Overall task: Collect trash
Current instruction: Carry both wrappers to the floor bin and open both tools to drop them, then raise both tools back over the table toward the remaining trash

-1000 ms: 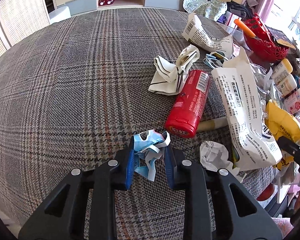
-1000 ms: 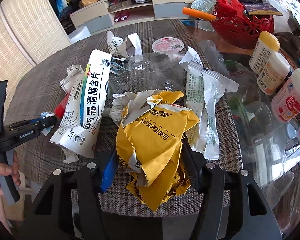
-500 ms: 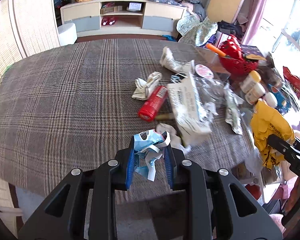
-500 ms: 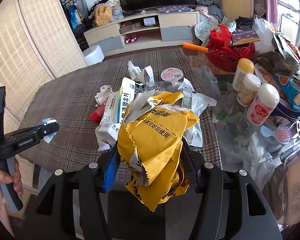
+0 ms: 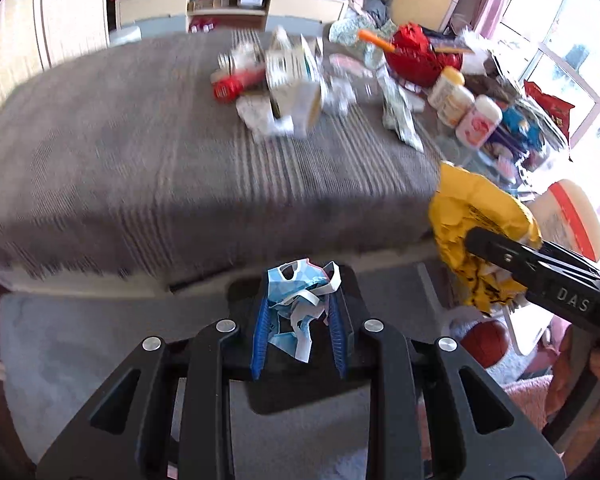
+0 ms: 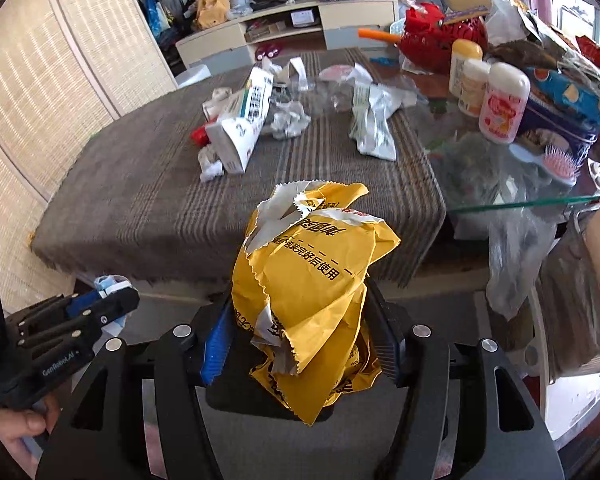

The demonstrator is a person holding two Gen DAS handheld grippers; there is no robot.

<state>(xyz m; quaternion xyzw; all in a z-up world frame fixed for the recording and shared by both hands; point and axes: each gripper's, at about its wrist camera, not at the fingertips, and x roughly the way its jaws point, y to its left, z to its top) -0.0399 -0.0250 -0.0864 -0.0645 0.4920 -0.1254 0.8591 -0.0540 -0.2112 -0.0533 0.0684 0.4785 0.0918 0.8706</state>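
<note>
My left gripper (image 5: 298,320) is shut on a crumpled blue and white wrapper (image 5: 298,300) and holds it off the table's front edge, above the floor. It also shows in the right wrist view (image 6: 108,292). My right gripper (image 6: 300,336) is shut on a crumpled yellow bag (image 6: 312,280), also held off the table's front edge. The yellow bag shows in the left wrist view (image 5: 476,216) at the right. More trash lies on the plaid tablecloth (image 6: 148,196): a white carton (image 6: 244,124), a red tube (image 5: 236,84), crumpled paper (image 6: 288,120) and a silver wrapper (image 6: 372,120).
A red basket (image 6: 440,40), three white bottles (image 6: 500,100), a pink hairbrush (image 6: 560,160) and snack bags sit on the glass part of the table at the right. A plastic bag (image 6: 516,248) hangs off the table edge. A TV cabinet (image 6: 292,24) stands behind.
Both grippers have pulled back from the table and down past its front edge, each still holding its piece of trash. The table trash now looks farther away.
</note>
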